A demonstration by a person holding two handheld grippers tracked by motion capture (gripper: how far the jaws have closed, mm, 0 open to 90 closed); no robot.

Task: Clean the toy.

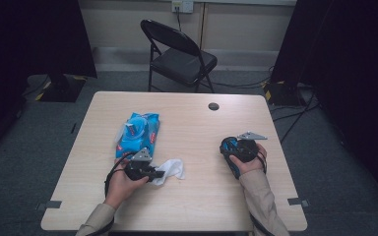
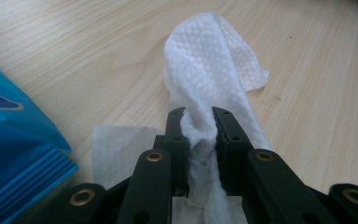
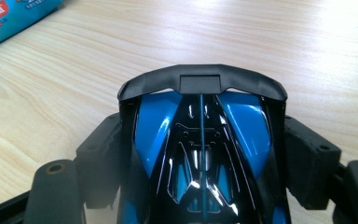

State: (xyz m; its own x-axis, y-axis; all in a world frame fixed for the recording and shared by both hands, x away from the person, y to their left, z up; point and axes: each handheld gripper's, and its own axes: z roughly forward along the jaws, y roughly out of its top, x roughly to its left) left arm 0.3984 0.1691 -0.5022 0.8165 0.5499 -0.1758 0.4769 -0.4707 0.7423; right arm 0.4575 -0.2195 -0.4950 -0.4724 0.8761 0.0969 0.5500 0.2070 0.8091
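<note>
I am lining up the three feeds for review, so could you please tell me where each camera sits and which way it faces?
High view: above the person's side, looking forward and down on the table; both forearms enter from below.
Left gripper view: on the left claw, looking along its jaws, shut on the white wipe.
Right gripper view: on the right claw, looking along its jaws, clamped on the blue toy car.
Shared: both gripper views show the blue wipe pack at their left edge.
</note>
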